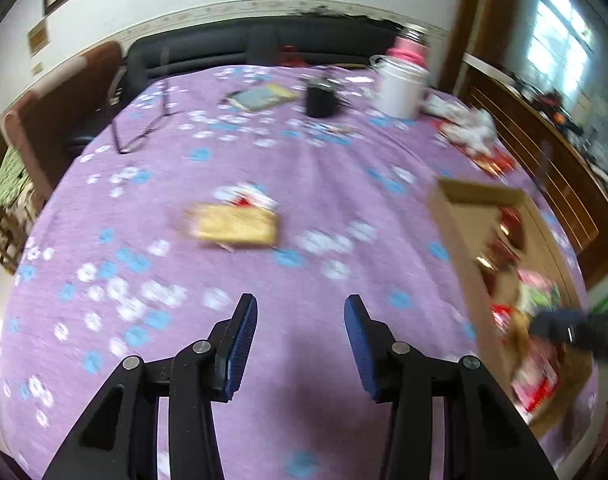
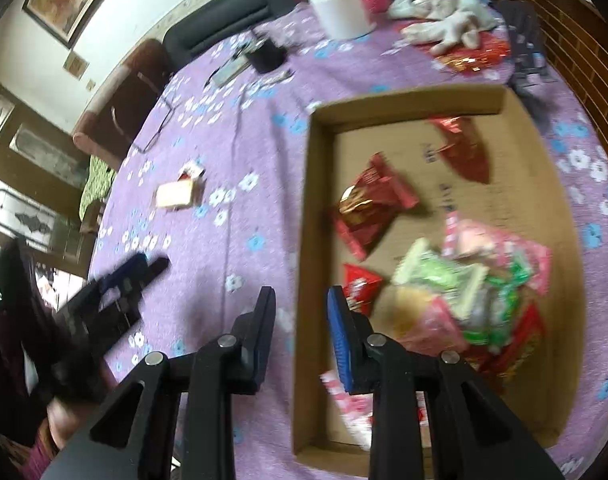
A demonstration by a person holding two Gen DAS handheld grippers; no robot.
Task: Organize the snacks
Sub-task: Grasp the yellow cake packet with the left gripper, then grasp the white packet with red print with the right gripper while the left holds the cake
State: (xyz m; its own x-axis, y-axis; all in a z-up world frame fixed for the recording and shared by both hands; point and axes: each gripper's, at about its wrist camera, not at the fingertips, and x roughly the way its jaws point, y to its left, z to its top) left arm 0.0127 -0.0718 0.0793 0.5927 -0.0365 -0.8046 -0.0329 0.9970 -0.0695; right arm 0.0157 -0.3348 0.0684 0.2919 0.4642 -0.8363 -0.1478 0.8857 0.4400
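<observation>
My left gripper [image 1: 300, 320] hangs open over the purple flowered cloth, nothing between its blue pads. Ahead of it lies a yellow snack packet [image 1: 234, 226] with a red-and-white packet [image 1: 248, 196] just behind. A shallow cardboard box [image 1: 443, 208] stands to the right. My right gripper [image 2: 302, 300] hovers over the box's left wall [image 2: 305, 200], its jaws a little apart and holding nothing. Inside the box lie red packets [image 2: 367, 204], a dark red one [image 2: 463, 152] and a heap of pink and green packets [image 2: 483, 280]. The left gripper [image 2: 152, 264] shows blurred at the left.
At the far side stand a white tub [image 1: 399, 88], a pink bottle [image 1: 409, 52], a black cup [image 1: 321, 98], a book [image 1: 262, 96] and spectacles [image 1: 140, 128]. Crumpled white bags [image 2: 447, 20] and red wrappers [image 2: 471, 58] lie beyond the box. A dark sofa and a chair border the table.
</observation>
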